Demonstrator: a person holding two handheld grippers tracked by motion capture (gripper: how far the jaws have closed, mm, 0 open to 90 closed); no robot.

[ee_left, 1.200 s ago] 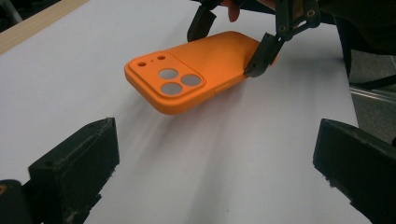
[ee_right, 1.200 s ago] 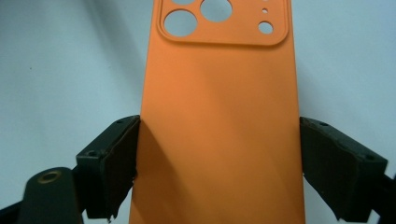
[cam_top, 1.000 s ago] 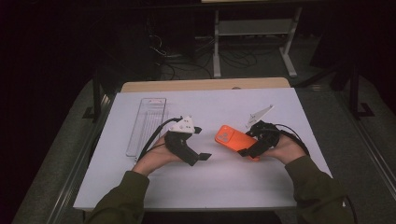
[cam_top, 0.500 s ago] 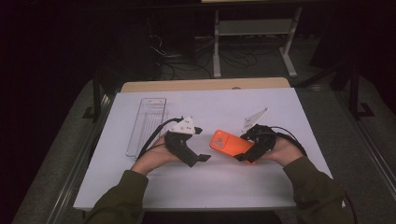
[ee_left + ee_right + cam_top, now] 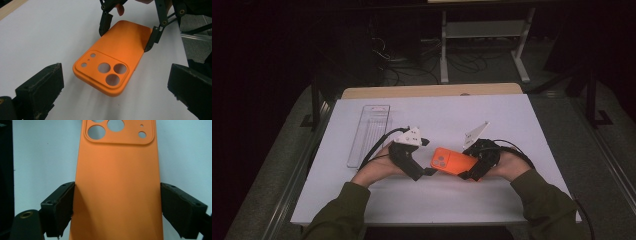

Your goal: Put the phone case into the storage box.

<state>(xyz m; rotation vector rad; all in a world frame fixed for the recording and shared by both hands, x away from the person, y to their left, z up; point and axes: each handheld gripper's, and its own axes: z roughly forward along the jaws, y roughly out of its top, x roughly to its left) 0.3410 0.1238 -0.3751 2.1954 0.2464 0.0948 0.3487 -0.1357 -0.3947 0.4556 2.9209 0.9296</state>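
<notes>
The right gripper [image 5: 468, 172] held an orange phone case [image 5: 453, 161] by its long edges, one black finger pressed against each side, as the right gripper view showed: the fingers [image 5: 61, 207] were clamped on the plain end of the case, and the end with the camera holes pointed away from that hand. In the high view the case sat near the middle of the white worktop [image 5: 512, 115], between the two hands, with its camera end turned toward the left gripper [image 5: 424, 156]. From the left gripper view the case [image 5: 117, 60] appeared tilted, its camera end hanging a little above the white surface and casting a shadow under it, while the far end was pinched by the other gripper's fingers [image 5: 104, 23].

The left gripper's own fingers [image 5: 40, 87] stood wide apart, one at either side of the view, with nothing between their pads; the camera end of the case lay just ahead of them, not touching either one. A fingertip of the person's hand showed just behind the far end of the case.

A clear plastic tray [image 5: 369, 132] lay flat on the left part of the worktop, well apart from the case. A wooden board's edge [image 5: 432, 90] ran along the far side of the white surface. Both forearms wore olive-green sleeves [image 5: 337, 212].
</notes>
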